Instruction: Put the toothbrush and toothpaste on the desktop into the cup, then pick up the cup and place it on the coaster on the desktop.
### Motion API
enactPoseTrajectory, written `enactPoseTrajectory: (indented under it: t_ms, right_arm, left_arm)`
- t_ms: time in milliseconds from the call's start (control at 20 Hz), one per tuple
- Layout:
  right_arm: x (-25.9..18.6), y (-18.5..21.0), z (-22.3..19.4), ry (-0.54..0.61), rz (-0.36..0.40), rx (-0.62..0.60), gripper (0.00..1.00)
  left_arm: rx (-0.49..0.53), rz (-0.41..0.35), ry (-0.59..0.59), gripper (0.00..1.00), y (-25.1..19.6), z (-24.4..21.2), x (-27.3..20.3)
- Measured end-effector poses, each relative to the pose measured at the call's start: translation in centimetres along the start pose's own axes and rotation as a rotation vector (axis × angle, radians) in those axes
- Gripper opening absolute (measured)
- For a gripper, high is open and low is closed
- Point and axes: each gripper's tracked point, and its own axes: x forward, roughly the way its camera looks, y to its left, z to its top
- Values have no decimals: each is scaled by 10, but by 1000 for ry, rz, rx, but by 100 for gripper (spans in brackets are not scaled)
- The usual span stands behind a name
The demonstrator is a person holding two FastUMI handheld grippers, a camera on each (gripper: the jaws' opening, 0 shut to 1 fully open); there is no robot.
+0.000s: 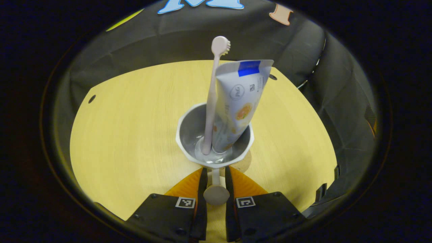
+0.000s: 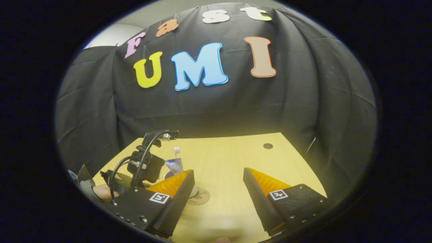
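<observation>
My left claw (image 1: pixel 214 179): clenched on the cup's handle (image 1: pixel 216 189). Cup (image 1: pixel 189 135) just above the coaster (image 1: pixel 244 162) on the bench (image 1: pixel 128 135), holding toothbrush (image 1: pixel 212 98) and toothpaste (image 1: pixel 239 101). My right claw (image 2: pixel 218 184): released, holding nothing.

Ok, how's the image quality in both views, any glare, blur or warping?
Left gripper view: cup, toothbrush and toothpaste sharp and evenly lit, mild sheen inside the cup, desk edge bowed by the fisheye. Right gripper view: dimmer, desk lit warmly, the nearest strip soft, left gripper small and dark, wall bulging.
</observation>
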Motion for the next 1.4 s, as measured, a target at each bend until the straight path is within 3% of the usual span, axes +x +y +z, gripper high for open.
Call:
enactPoseTrajectory:
  t_ms: [750,1000,1200,1250,1300,1350,1400]
  right_arm:
    - [-8,-36,-7,8,10,32,91]
    - [-13,-43,-10,10,20,32,91]
    - [-15,-46,-7,0,34,16,91]
    - [-16,-46,-4,-3,39,11,91]
    - [-15,-46,-2,-8,41,3,91]
    - [-16,-46,2,-15,40,-9,91]
    - [-17,-47,7,-24,37,-22,91]
  left_arm:
    - [22,80,27,29,-21,-8,13]
    - [7,95,23,35,-23,-9,12]
    - [16,75,-30,33,-31,-3,-1]
    - [19,71,-49,45,-33,0,-7]
    - [24,73,-74,45,-34,5,-15]
    - [29,76,-101,60,-34,10,-22]
    - [28,78,-131,58,-33,16,-32]
